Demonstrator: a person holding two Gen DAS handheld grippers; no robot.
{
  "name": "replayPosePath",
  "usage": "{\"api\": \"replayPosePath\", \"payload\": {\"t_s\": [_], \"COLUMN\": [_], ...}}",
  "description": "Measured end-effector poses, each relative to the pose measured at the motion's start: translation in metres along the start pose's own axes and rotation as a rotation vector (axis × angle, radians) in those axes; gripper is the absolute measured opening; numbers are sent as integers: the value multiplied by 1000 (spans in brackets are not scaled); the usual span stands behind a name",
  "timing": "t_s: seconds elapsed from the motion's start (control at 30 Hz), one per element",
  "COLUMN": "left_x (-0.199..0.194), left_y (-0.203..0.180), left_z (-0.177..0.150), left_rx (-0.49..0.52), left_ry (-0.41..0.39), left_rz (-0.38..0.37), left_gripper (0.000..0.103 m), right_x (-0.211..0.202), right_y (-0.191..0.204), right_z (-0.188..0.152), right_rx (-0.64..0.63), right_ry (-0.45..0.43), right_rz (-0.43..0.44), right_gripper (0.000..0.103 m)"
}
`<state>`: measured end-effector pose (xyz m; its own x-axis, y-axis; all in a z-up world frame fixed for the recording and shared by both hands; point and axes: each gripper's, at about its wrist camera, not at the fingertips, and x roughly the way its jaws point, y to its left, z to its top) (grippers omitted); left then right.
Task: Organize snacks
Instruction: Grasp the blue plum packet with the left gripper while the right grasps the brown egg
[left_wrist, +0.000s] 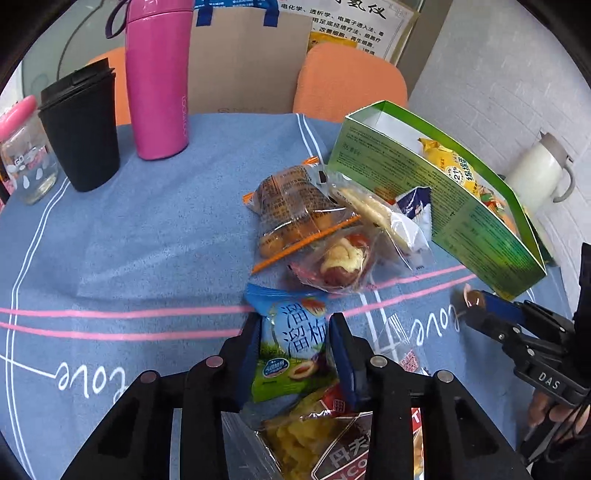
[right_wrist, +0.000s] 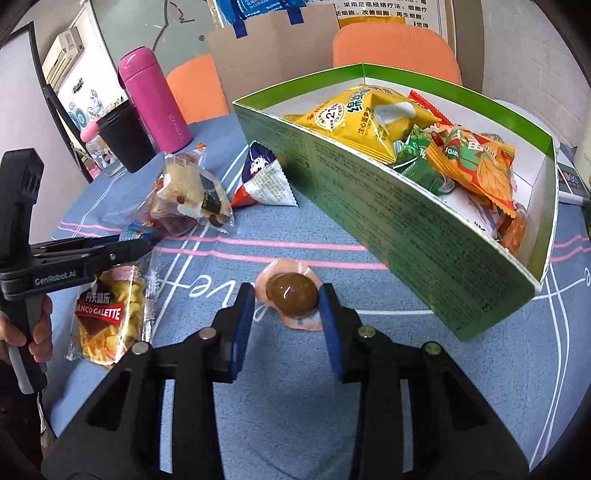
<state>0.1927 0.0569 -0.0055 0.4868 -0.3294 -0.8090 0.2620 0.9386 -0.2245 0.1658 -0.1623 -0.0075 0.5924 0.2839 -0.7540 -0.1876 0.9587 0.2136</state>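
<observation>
The right wrist view looks into the green box, where a yellow bag and an orange bag lie among other snacks; the left wrist view sees mostly its outer wall. The right tool has its blue pads on both sides of a brown egg pack, which rests on the blue tabletop cloth just before the near wall of the box; the pads seem to touch the pack. The left tool is clamped on a blue plum bag, above a Franco Galette pack. Between the tools the cloth is free. Beyond the left tool lies a heap: a bread pack, a sausage bun and a cracker pack, close to the box wall. A pink bottle, a black cup and a glass jar stand at the far left edge, well apart from the snacks
</observation>
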Motion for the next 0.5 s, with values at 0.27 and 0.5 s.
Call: {"api": "replayPosePath", "payload": {"t_s": [0.27,0.5], "left_x": [0,-5], "left_y": [4,17], "left_z": [1,1], "left_rx": [-35,-97], "left_ry": [-8,-11], "left_rz": [-4,5], "left_gripper": [34,30], "right_x": [-1,3], "right_y": [-2,4], "right_z": [-2,-1], "right_rx": [-7,-53], "right_ry": [-1,-2], "right_rz": [-6,-66], "right_gripper": [50,39]}}
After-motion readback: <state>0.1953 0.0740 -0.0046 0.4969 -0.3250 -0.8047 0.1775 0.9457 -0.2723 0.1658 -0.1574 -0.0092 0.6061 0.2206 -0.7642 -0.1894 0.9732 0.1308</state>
